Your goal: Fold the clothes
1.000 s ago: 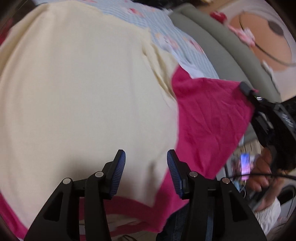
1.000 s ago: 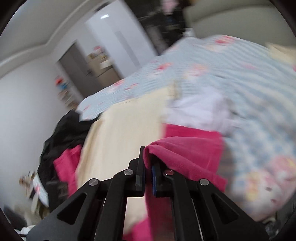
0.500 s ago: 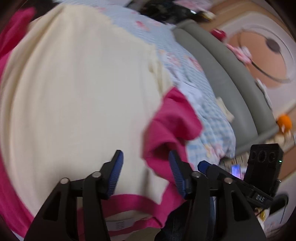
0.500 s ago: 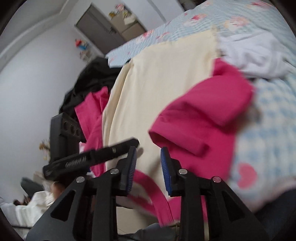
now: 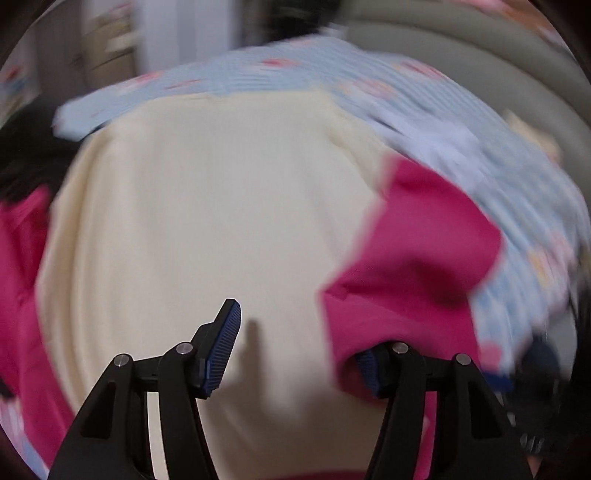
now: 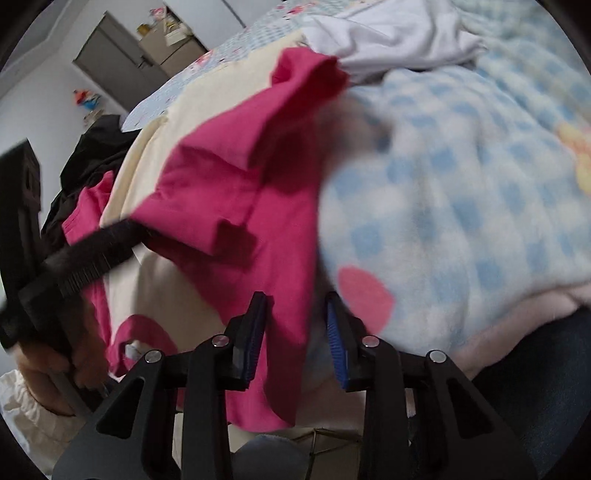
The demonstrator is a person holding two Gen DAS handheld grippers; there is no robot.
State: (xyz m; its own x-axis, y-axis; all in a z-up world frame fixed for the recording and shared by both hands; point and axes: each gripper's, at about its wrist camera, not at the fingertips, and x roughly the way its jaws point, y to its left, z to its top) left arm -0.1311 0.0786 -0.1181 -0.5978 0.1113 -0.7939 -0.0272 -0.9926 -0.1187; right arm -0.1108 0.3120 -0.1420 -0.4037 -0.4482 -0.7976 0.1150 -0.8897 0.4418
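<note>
A cream shirt (image 5: 207,221) with pink sleeves lies spread on the bed. Its right pink sleeve (image 5: 417,258) is folded inward onto the cream body, and it shows crumpled in the right wrist view (image 6: 229,177). My left gripper (image 5: 295,332) hovers open just above the shirt's lower part, its right finger partly hidden under the sleeve's edge. In the right wrist view it appears again as a blurred left gripper (image 6: 92,251) held by a hand (image 6: 51,365). My right gripper (image 6: 295,306) is open, with the sleeve's loose lower edge lying between its fingers.
A blue checked blanket (image 6: 461,192) covers the bed at the right. A white garment (image 6: 391,33) lies beyond the sleeve. Black clothes (image 6: 92,147) and more pink fabric (image 5: 18,258) are piled at the left. A grey padded headboard (image 5: 480,55) runs along the back.
My right gripper was shut on the pink sleeve a second ago; it has opened and the sleeve has dropped folded onto the cream body. The left gripper has swung over and opened wider.
</note>
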